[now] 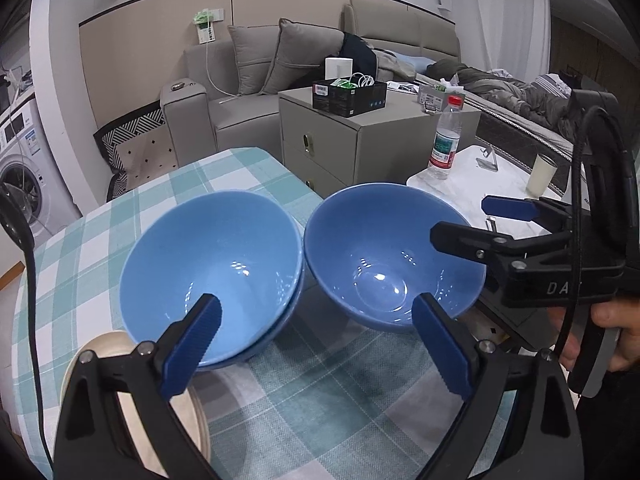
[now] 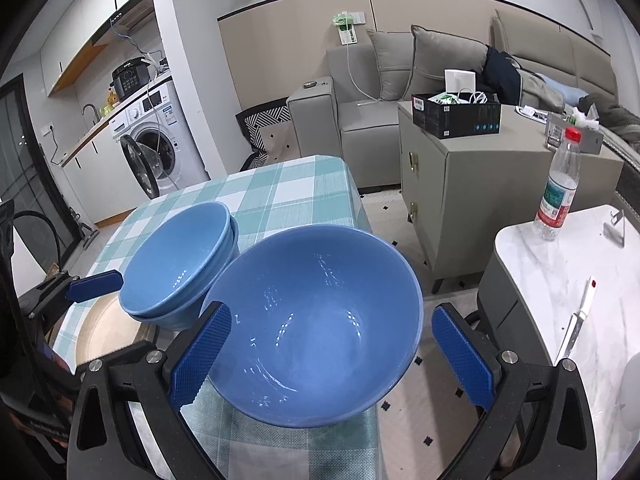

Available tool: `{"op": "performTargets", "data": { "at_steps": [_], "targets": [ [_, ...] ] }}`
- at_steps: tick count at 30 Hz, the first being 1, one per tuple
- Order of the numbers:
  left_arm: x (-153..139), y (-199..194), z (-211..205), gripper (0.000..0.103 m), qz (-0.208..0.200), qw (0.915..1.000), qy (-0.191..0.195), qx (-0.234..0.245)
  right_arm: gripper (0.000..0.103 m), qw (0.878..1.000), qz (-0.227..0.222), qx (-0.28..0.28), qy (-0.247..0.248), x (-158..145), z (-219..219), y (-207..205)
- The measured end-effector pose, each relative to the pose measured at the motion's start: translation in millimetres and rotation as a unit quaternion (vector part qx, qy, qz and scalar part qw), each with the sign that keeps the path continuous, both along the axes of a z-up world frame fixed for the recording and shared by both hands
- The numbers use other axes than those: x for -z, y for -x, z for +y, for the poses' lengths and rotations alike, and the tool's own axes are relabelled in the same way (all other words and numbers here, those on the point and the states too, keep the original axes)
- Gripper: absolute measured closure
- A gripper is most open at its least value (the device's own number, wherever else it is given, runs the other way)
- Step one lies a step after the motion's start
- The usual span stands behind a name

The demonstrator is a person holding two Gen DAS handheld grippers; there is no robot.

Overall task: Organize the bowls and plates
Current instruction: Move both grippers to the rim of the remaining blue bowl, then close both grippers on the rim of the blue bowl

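Observation:
Two nested blue bowls [image 1: 208, 264] [image 2: 180, 264] stand on the checked tablecloth [image 1: 320, 400]. A single blue bowl [image 1: 384, 256] [image 2: 316, 344] sits to their right, near the table's right edge. My left gripper [image 1: 320, 344] is open and hovers in front of both, with nothing between its fingers. My right gripper [image 2: 332, 356] [image 1: 460, 218] is open; its fingers flank the single bowl, one over the bowl's inside and one outside the rim. A beige plate stack [image 1: 104, 352] [image 2: 104, 332] lies left of the nested bowls, partly hidden by my left gripper.
A marble side table [image 2: 560, 264] at the right holds a water bottle [image 2: 558, 188], a knife [image 2: 580, 320] and a cup [image 1: 540, 174]. A grey cabinet [image 1: 340, 140] and a sofa [image 1: 248, 92] stand beyond the table. A hand [image 1: 612, 332] holds the right gripper.

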State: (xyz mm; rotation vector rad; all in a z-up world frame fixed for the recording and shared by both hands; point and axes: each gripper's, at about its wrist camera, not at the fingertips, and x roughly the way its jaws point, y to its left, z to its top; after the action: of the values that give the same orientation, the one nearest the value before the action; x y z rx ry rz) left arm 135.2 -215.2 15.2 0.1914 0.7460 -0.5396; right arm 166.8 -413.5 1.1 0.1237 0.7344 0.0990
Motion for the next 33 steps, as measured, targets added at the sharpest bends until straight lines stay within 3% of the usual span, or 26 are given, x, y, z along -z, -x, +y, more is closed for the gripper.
{"op": "performTargets", "data": {
  "at_steps": [3, 5, 7, 14, 19, 33],
  "targets": [
    [1, 3, -6, 0.020, 0.002, 1.0000, 0.000, 0.006, 0.001, 1.000, 0.002, -0.001, 0.001, 3, -2, -1],
    [1, 3, -9, 0.023, 0.006, 0.9999, -0.001, 0.011, 0.001, 1.000, 0.002, 0.000, 0.003, 4, -2, -1],
    [2, 5, -13, 0.035, 0.007, 0.9998, 0.000, 0.019, 0.001, 1.000, 0.001, 0.001, 0.002, 5, -4, -1],
    [8, 8, -28, 0.037, 0.026, 0.9986, -0.013, 0.044, 0.001, 1.000, 0.000, 0.003, -0.002, 8, -8, -1],
    [15, 1, -34, 0.037, 0.054, 0.9978, -0.003, 0.039, 0.006, 1.000, 0.004, 0.007, -0.007, 13, -13, -3],
    [34, -17, -43, 0.038, 0.092, 0.9955, 0.017, 0.012, 0.040, 0.999, 0.027, 0.022, -0.021, 33, -26, -13]
  ]
}}
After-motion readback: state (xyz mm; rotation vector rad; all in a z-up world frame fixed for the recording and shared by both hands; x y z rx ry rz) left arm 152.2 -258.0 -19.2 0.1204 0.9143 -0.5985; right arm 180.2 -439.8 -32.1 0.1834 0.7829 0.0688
